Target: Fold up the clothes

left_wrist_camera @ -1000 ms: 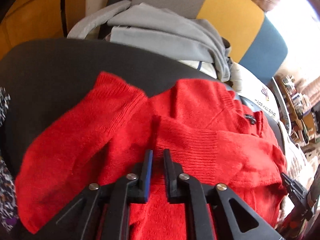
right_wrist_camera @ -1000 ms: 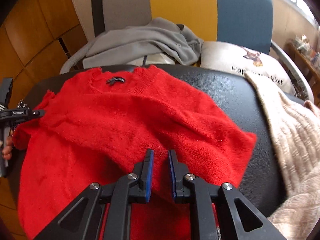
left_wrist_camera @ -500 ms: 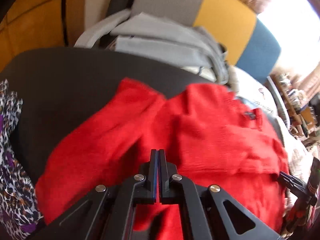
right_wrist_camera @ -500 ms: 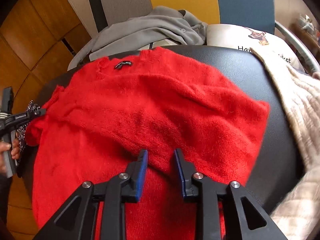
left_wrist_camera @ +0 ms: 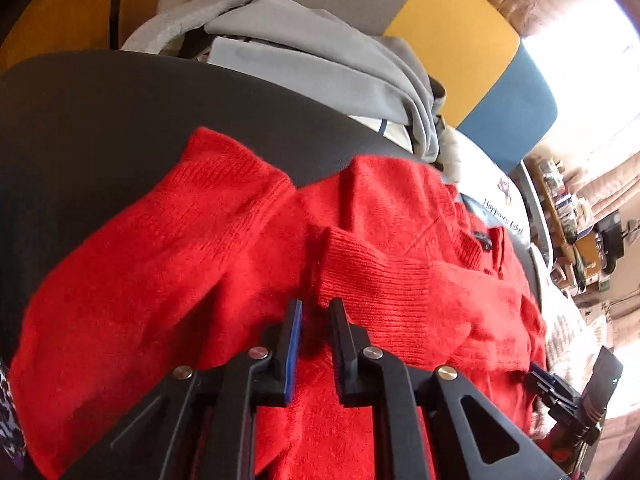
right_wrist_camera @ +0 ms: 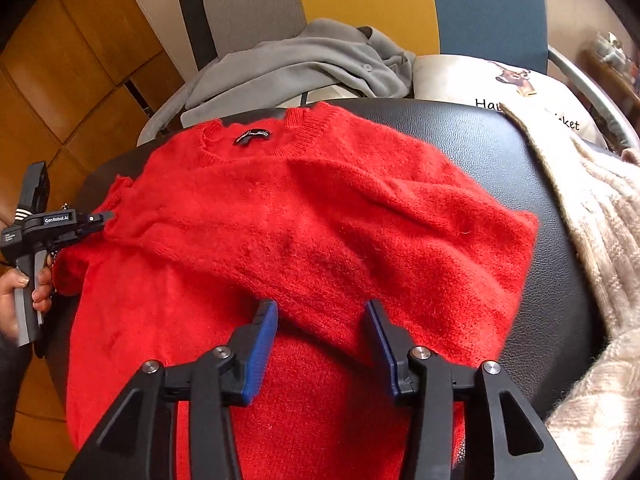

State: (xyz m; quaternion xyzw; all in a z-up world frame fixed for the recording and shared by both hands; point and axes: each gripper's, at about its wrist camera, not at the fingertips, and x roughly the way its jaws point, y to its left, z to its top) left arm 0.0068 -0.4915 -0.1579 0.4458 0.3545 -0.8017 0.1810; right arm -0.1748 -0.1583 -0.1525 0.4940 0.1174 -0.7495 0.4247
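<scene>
- Looking along the left claw [left_wrist_camera: 314,312], a red sweater [left_wrist_camera: 200,280] lies spread on a black padded seat [left_wrist_camera: 100,120], with a ribbed cuff [left_wrist_camera: 360,280] folded across its middle just past the fingertips.
- Its jaws have just been opening and stand a little apart above the knit, with nothing pinched between them.
- Far behind the sweater a grey garment [left_wrist_camera: 320,60] is heaped against a backrest of grey, yellow and blue panels [left_wrist_camera: 460,40]; a white cushion with print [left_wrist_camera: 492,196] sits at the right.
- At the lower right edge the other claw's black body shows.
- Looking along the right claw [right_wrist_camera: 322,320], the same sweater [right_wrist_camera: 320,208] fills the seat [right_wrist_camera: 560,280], neck label [right_wrist_camera: 252,136] at the far side, a sleeve folded over the body.
- These jaws have just been opening and stand wide, straddling the folded sleeve's near edge without pressing it.
- A cream knit [right_wrist_camera: 608,240] lies at the right; at the left a hand [right_wrist_camera: 24,296] holds the other claw by its handle.
</scene>
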